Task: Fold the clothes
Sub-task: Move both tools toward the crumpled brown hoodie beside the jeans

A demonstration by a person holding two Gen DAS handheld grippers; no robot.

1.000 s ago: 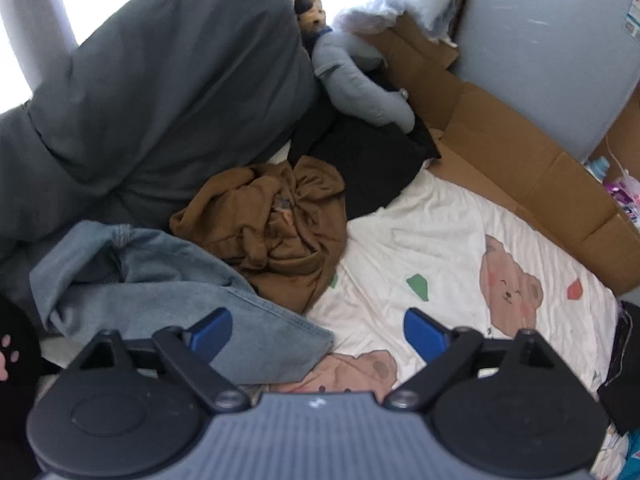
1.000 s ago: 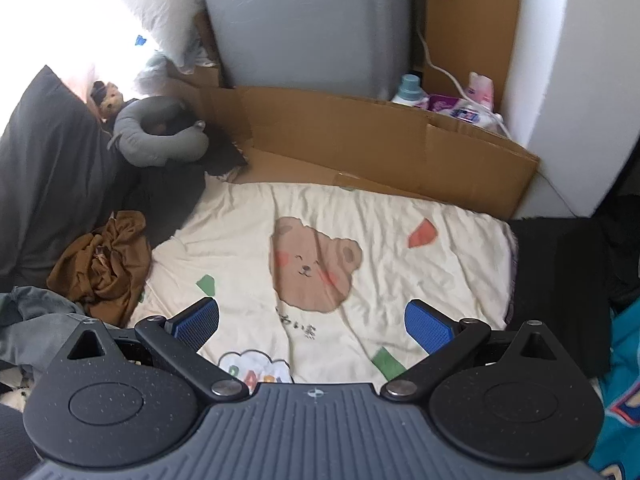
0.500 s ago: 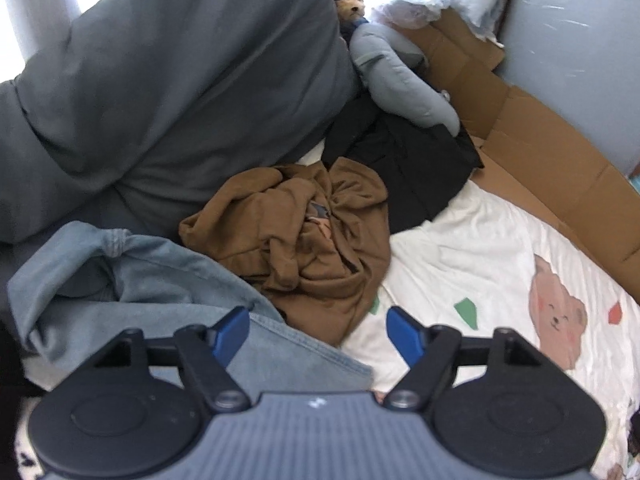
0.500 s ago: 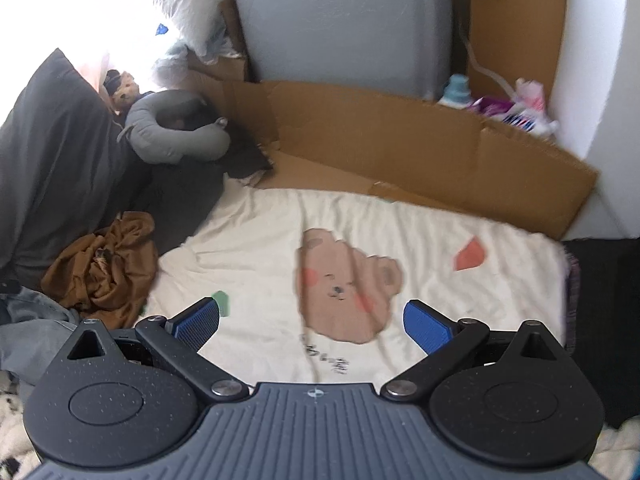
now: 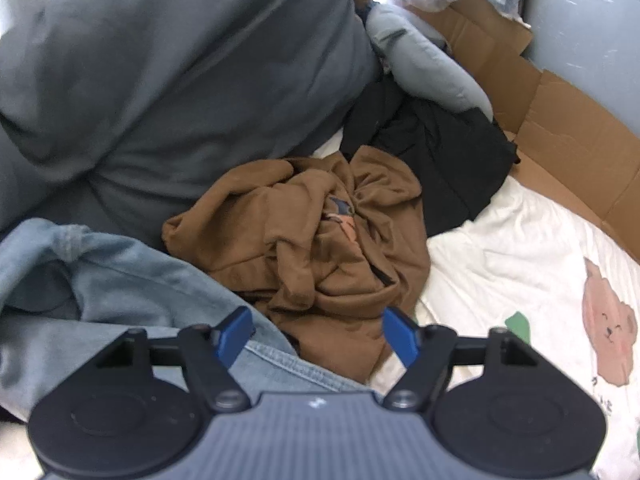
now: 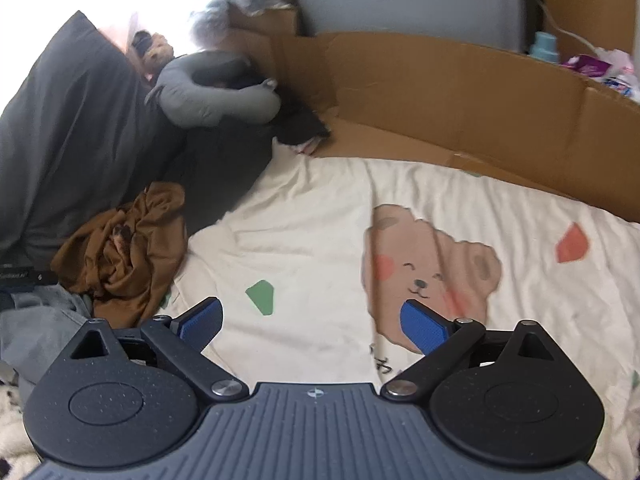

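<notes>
A crumpled brown garment (image 5: 320, 240) lies in a heap on the bed, with light blue jeans (image 5: 120, 280) beside it on the left and a black garment (image 5: 432, 148) behind it. My left gripper (image 5: 318, 334) hovers just over the near edge of the brown heap; its jaws are closing, and the pads press on nothing. The brown garment (image 6: 128, 248) also shows at the left of the right wrist view. My right gripper (image 6: 312, 322) stands open above the cream bear-print blanket (image 6: 320, 216), holding nothing.
A big grey pillow (image 5: 180, 72) and a grey neck pillow (image 5: 424, 60) lie behind the clothes. Flattened cardboard (image 6: 440, 92) lines the far side of the bed, with bottles (image 6: 544, 46) beyond it. The blanket (image 5: 520, 264) spreads to the right of the heap.
Both grippers have come down closer to the bed. The left one has moved in over the brown garment and its jaws have narrowed. The right gripper's jaws stay wide.
</notes>
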